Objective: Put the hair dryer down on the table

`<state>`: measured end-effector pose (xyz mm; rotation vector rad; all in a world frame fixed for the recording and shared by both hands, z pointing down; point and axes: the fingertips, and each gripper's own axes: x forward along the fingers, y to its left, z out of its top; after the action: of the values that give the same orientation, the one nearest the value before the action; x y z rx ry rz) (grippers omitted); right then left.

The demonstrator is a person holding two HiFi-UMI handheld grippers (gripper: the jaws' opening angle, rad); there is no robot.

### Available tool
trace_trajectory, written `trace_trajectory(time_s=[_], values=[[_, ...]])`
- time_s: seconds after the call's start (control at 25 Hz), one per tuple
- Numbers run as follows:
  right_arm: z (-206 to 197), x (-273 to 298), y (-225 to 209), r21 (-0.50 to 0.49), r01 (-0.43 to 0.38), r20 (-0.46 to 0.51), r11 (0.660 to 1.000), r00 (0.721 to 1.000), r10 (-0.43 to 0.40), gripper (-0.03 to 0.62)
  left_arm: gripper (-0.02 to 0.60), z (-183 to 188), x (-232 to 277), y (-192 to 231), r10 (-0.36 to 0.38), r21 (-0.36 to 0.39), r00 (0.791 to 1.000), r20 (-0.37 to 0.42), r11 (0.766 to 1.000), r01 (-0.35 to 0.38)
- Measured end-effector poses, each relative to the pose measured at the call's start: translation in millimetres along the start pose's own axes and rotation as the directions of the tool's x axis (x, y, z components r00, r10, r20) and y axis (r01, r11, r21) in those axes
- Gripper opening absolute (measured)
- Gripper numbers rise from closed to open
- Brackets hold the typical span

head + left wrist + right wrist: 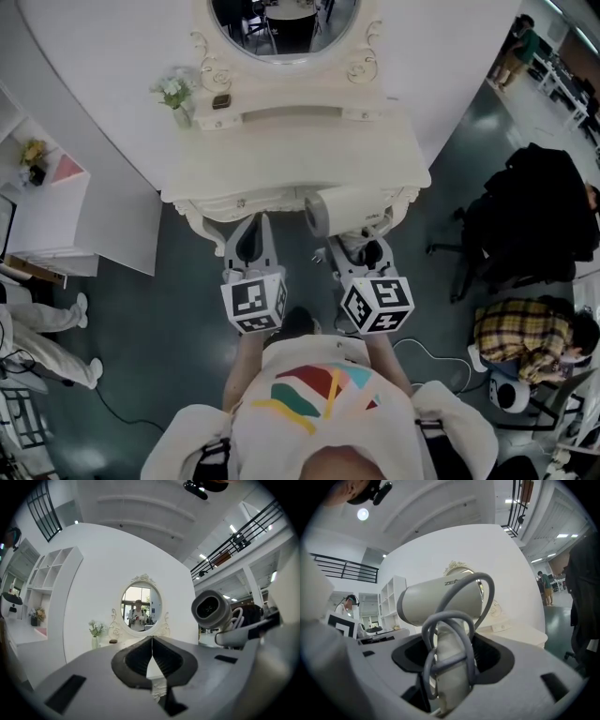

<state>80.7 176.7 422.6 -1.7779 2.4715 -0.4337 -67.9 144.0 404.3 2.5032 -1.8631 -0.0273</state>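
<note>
A white hair dryer (333, 211) with its grey cord looped round the handle stands upright in my right gripper (359, 246), which is shut on the handle. It hangs in the air just over the front edge of the white dressing table (281, 164). In the right gripper view the barrel (440, 603) lies crosswise above my right gripper (450, 658), the cord wound over the handle. My left gripper (251, 234) is shut with nothing in it, just left of the dryer and level with the table's front edge. From the left gripper (152, 653) view the dryer's nozzle (213, 609) shows at the right.
An oval mirror (286, 23) stands at the back of the table, with a small flower vase (175, 94) and a dark little object (221, 101) on its shelf. A white shelf unit (47, 206) is at the left. A dark chair (534, 216) and a person in plaid (525, 333) are at the right.
</note>
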Motion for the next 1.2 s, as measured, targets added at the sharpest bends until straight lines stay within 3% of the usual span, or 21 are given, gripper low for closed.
trace_trajectory(time_s=[0.68, 1.2], values=[[-2, 2, -21, -0.010, 0.023, -0.007, 1.000, 1.000, -0.023, 0.253, 0.005, -11, 17, -17, -0.027, 0.003, 0.999, -0.024, 1.000, 0.027], [1, 36, -26, -0.005, 0.004, 0.001, 1.000, 1.000, -0.004, 0.253, 0.005, -17, 50, -2, -0.018, 0.000, 0.999, -0.035, 1.000, 0.018]])
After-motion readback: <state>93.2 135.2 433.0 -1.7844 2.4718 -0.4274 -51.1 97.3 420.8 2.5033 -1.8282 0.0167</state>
